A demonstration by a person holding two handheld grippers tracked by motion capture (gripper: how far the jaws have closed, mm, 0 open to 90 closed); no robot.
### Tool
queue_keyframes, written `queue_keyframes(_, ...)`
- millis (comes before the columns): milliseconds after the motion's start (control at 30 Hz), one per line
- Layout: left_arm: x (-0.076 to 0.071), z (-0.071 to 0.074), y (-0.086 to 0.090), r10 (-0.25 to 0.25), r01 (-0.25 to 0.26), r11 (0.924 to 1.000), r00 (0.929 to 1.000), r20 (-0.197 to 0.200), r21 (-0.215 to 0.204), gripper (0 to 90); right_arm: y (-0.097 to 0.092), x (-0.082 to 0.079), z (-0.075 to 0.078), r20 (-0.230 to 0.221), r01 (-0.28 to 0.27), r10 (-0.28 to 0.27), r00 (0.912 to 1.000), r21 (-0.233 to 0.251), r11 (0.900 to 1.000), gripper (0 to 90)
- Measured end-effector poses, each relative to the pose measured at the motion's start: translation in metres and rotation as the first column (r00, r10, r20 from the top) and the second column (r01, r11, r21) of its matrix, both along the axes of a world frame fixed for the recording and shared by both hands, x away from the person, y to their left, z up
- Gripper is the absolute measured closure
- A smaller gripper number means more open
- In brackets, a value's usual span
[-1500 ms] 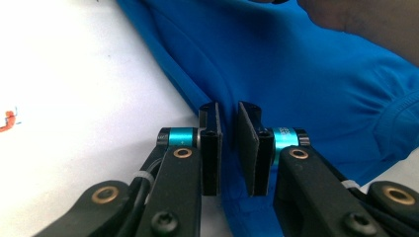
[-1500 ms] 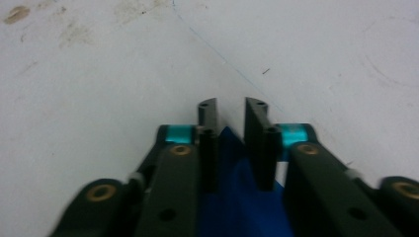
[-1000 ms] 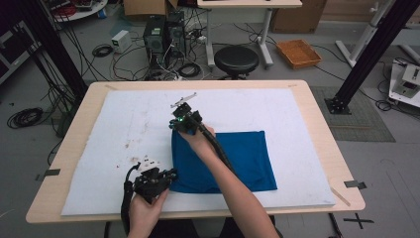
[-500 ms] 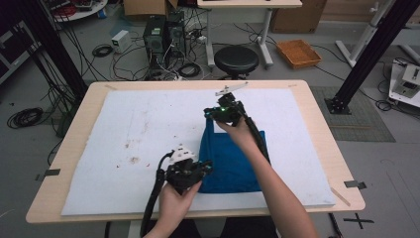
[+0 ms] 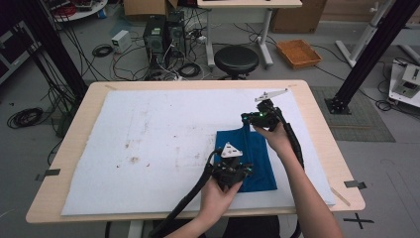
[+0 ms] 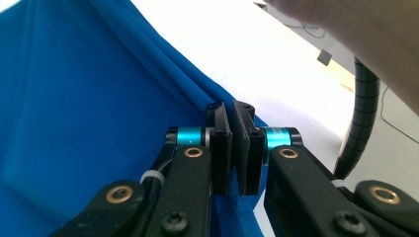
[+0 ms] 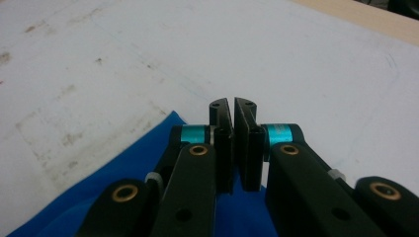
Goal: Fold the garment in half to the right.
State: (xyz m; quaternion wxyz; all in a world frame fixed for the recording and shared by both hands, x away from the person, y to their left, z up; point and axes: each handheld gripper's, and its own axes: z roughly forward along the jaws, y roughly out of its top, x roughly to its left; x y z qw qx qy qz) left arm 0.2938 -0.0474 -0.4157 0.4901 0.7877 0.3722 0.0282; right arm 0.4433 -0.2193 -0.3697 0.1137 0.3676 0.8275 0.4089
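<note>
Carrying the blue cloth (image 5: 255, 158) rightward over the bench (image 5: 148, 134), both the left gripper (image 5: 241, 169) and right gripper (image 5: 249, 119) keep jaws clamped on its edge, so the fold has narrowed

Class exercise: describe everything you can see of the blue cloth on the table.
The blue cloth is plain, soft-looking fabric, folded into a narrow upright rectangle on the white mat, right of centre. Long creases run along it in the left gripper view. The left gripper pinches its near edge and the right gripper its far corner, both shut on the fabric.
</note>
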Motion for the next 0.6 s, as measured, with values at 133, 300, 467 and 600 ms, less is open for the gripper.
queue_keyframes(133,0.004,-0.007,-0.015,-0.004,0.004,1.0000,0.9997,-0.022,0.006,85.7,-0.014,0.000,-0.008,0.001,0.018,-0.018,0.9998,-0.030,0.9994,87.0)
queue_keyframes(300,0.008,-0.009,-0.031,-0.009,0.010,0.9998,0.9993,-0.035,0.018,85.7,-0.029,0.004,-0.016,-0.016,0.042,-0.043,0.9989,-0.056,0.9975,87.0)
queue_keyframes(467,0.010,-0.012,-0.043,-0.033,0.032,0.9984,0.9987,-0.038,-0.046,77.6,-0.036,0.007,-0.023,-0.026,0.071,-0.074,0.9969,-0.104,0.9921,83.7)
queue_keyframes(600,0.008,-0.011,-0.039,-0.061,0.061,0.9943,0.9981,0.004,-0.087,53.8,-0.038,0.006,-0.023,-0.016,0.122,-0.125,0.9920,-0.122,0.9849,71.8)
